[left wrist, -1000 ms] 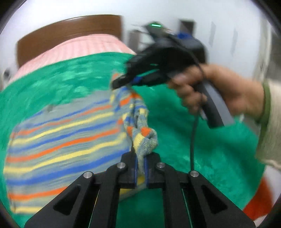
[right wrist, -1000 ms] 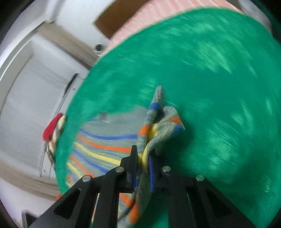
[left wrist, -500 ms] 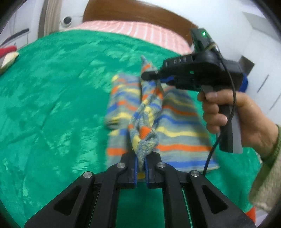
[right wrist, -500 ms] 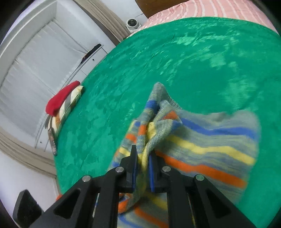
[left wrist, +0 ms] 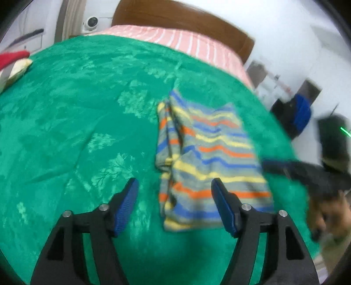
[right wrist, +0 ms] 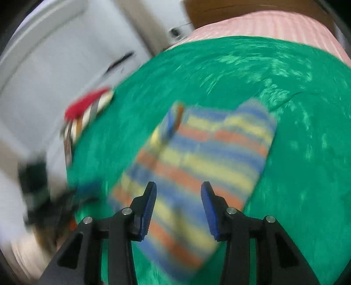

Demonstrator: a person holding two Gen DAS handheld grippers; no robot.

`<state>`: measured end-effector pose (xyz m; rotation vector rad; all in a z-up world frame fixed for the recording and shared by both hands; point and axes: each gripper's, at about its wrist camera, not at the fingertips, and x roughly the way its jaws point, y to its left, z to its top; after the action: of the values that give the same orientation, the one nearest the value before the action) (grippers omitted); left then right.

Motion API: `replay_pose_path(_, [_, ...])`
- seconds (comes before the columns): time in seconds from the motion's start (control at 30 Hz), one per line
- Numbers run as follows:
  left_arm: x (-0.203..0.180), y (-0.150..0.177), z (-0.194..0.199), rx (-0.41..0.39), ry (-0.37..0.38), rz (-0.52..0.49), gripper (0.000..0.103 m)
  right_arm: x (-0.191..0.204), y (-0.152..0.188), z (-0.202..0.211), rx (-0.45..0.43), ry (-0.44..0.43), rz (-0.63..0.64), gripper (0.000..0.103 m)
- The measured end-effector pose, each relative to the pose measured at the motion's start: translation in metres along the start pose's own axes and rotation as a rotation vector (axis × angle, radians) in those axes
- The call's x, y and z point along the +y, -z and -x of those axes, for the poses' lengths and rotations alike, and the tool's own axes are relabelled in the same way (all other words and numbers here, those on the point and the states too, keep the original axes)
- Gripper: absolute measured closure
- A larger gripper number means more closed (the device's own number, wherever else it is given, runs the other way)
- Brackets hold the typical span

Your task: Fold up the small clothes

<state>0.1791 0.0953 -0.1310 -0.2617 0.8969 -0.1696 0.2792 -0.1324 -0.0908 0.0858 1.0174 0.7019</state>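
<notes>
A small knit garment (left wrist: 208,157) with blue, orange, yellow and grey stripes lies folded flat on the green bed cover (left wrist: 76,131). My left gripper (left wrist: 175,193) is open and empty, just short of the garment's near edge. My right gripper (right wrist: 178,197) is open and empty, held over the same garment (right wrist: 197,157), which is blurred in the right wrist view. The right gripper and the hand holding it also show blurred at the right of the left wrist view (left wrist: 307,173).
A red and striped pile (left wrist: 13,63) lies at the bed's left edge. A pink striped sheet (left wrist: 179,43) and brown headboard (left wrist: 179,19) are at the far end. Furniture stands beyond the bed's right side (left wrist: 294,114).
Both grippers were shut on the garment's bunched edge and carried it across. Now both have opened and pulled back, and the garment lies folded on the cover.
</notes>
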Motion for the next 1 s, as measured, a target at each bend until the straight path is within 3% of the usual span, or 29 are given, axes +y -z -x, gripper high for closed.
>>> replay_pose_path(0.03, [0.001, -0.003, -0.015, 0.044, -0.047, 0.005, 0.091, 0.009, 0.020, -0.006, 0.034, 0.027, 0.045, 0.060])
replay_pose_path(0.07, [0.007, -0.002, -0.027, 0.093, -0.060, 0.030, 0.097, 0.009, 0.037, -0.013, 0.064, 0.058, 0.057, 0.059])
replay_pose_path(0.13, [0.018, 0.005, -0.025, 0.101, -0.051, 0.087, 0.097, 0.004, 0.071, -0.024, 0.103, 0.128, 0.065, 0.059])
replay_pose_path(0.17, [0.019, 0.005, -0.020, 0.098, -0.074, 0.081, 0.097, 0.009, 0.085, -0.018, 0.040, 0.161, 0.098, 0.059])
replay_pose_path(0.23, [0.020, 0.003, -0.003, 0.079, -0.066, 0.075, 0.095, 0.013, 0.089, -0.007, 0.021, 0.198, 0.107, 0.060])
replay_pose_path(0.3, [0.014, -0.004, 0.009, 0.044, -0.041, 0.056, 0.078, 0.013, 0.089, 0.005, -0.016, 0.192, 0.069, 0.060])
replay_pose_path(0.37, [0.002, -0.023, 0.010, 0.001, -0.026, 0.008, 0.038, 0.011, 0.084, 0.020, -0.080, 0.190, 0.033, 0.060])
replay_pose_path(0.43, [-0.014, -0.043, 0.004, -0.044, -0.024, -0.044, 0.026, 0.010, 0.079, 0.028, -0.115, 0.189, 0.014, 0.060])
replay_pose_path(0.53, [-0.028, -0.066, -0.028, -0.023, -0.070, -0.077, 0.026, 0.018, 0.072, 0.030, -0.135, 0.182, -0.011, 0.060])
replay_pose_path(0.63, [-0.015, -0.067, -0.080, 0.121, -0.192, -0.068, 0.068, 0.029, 0.083, 0.024, -0.130, 0.194, 0.008, 0.059])
replay_pose_path(0.67, [-0.006, -0.061, -0.082, 0.136, -0.164, -0.032, 0.068, 0.033, 0.092, 0.019, -0.110, 0.205, 0.019, 0.059])
replay_pose_path(0.8, [0.013, -0.044, -0.036, 0.060, -0.084, 0.054, 0.064, 0.040, 0.121, 0.015, -0.070, 0.242, 0.054, 0.059])
replay_pose_path(0.83, [0.013, -0.038, -0.022, 0.040, -0.066, 0.045, 0.058, 0.041, 0.126, 0.019, -0.076, 0.245, 0.053, 0.059])
replay_pose_path(0.9, [0.012, -0.028, 0.000, 0.001, -0.045, 0.021, 0.042, 0.047, 0.126, 0.029, -0.119, 0.250, 0.056, 0.059])
replay_pose_path(1.0, [0.013, -0.015, 0.002, 0.013, -0.049, -0.003, 0.038, 0.062, 0.111, 0.043, -0.209, 0.236, 0.064, 0.059])
